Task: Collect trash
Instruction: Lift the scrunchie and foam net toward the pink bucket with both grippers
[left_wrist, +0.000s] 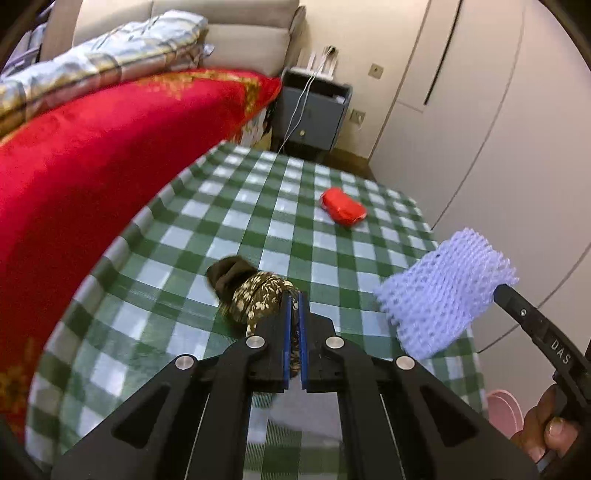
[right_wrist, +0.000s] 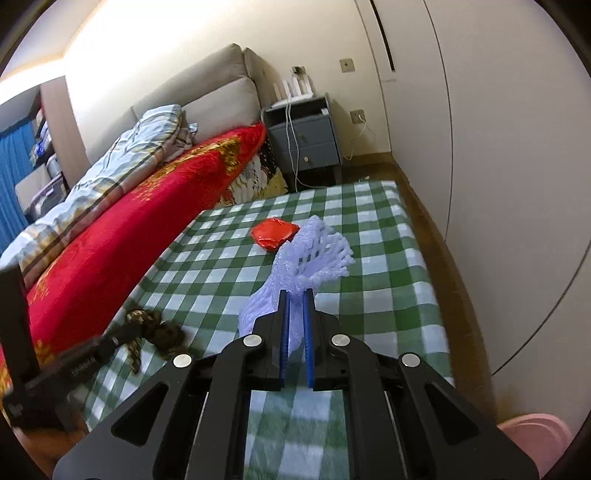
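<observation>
My left gripper (left_wrist: 294, 295) is shut on a dark floral cloth scrap (left_wrist: 255, 293), held over the near left part of the green checked table (left_wrist: 236, 221); the scrap also shows in the right wrist view (right_wrist: 159, 328). My right gripper (right_wrist: 295, 295) is shut on a pale purple foam fruit net (right_wrist: 310, 254), held above the table; the net also shows in the left wrist view (left_wrist: 447, 291). A red crumpled wrapper (left_wrist: 343, 210) lies on the table's far part, also seen from the right wrist (right_wrist: 275, 234).
A bed with a red blanket (right_wrist: 122, 225) runs along the table's left side. A grey nightstand (right_wrist: 306, 136) with cables stands beyond the table. White wardrobe doors (right_wrist: 480, 147) line the right. A pink bin rim (right_wrist: 535, 439) shows at the near right on the floor.
</observation>
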